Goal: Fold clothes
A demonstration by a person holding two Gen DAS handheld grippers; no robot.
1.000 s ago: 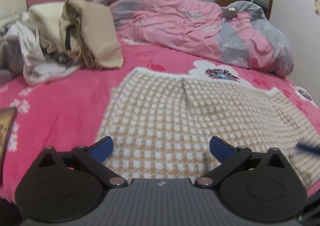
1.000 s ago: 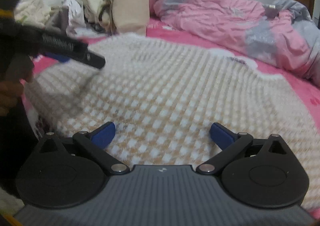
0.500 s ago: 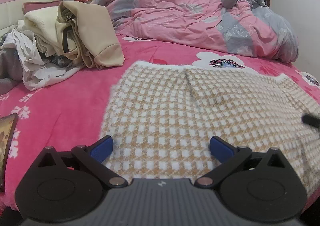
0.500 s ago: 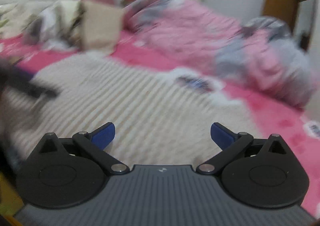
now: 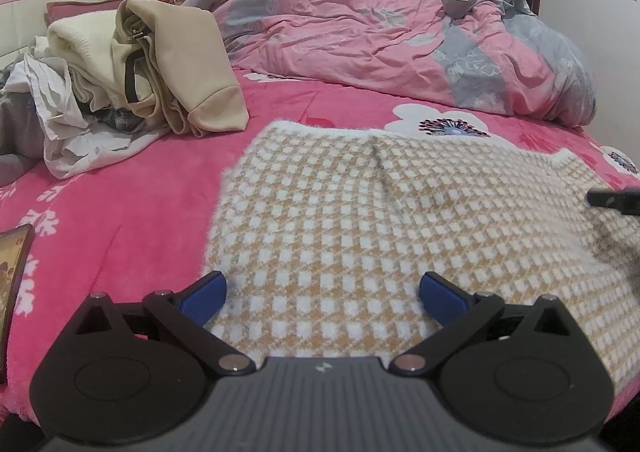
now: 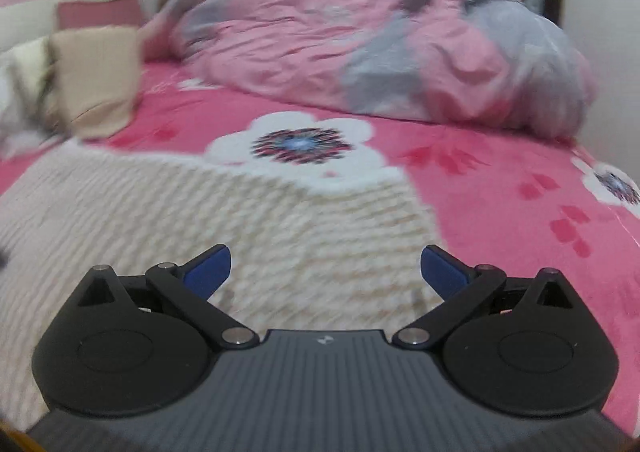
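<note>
- Checked knit garment (image 5: 360, 228) lies spread flat on the pink bedspread (image 5: 132, 204), tan and white squares, its near hem just under my claws.
- My left gripper (image 5: 322, 294) hangs over that near hem with its blue pads (image 5: 202, 292) spread wide, nothing between them.
- My right gripper (image 6: 324, 270) sits above the garment's right part, its jaws just as wide and empty; this view is blurred, so the knit reads as cream ribbing.
- Its black tip pokes into the left view at the right edge.
- Loose pile of clothes (image 5: 132, 64) sits far left, a beige piece on top, well apart from the garment.
- Rumpled pink and grey duvet (image 5: 400, 40) is heaped along the back of the bed.
- I see no basket or bin holding anything.
</note>
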